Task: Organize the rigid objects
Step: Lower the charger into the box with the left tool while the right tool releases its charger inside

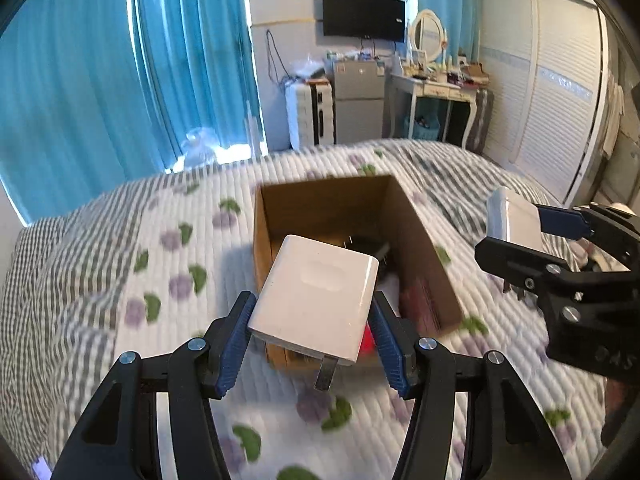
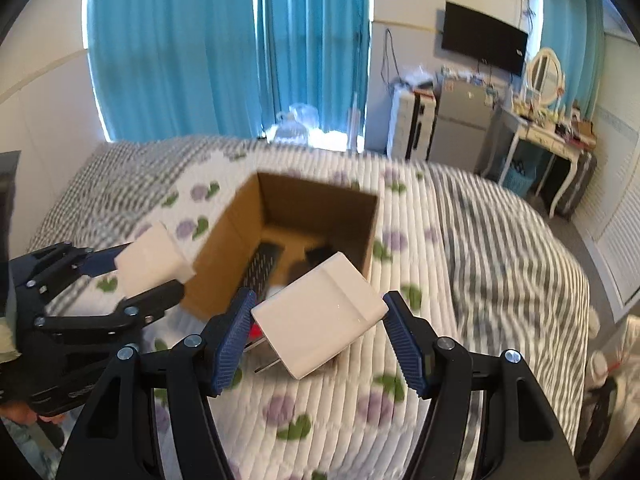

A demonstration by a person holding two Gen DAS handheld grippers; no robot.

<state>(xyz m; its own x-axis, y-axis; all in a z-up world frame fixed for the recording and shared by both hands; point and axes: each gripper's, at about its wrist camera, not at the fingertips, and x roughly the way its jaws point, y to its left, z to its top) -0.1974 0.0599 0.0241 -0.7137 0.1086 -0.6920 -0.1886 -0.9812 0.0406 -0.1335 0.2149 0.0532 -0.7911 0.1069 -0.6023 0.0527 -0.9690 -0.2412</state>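
A white plug-in charger sits between the blue pads of my left gripper, which is shut on it, prongs pointing down. My right gripper is shut on a second white charger, held tilted with its prongs to the lower left. Both hang above the bed just in front of an open cardboard box. The left wrist view has the right gripper and its charger at the right. The right wrist view shows the left gripper with its charger beside the box's left corner.
The box stands on a quilted bedspread with purple and green print. Inside lie a dark perforated item and other dark and red pieces. Beyond the bed are blue curtains, a small fridge, a dressing table and a wardrobe.
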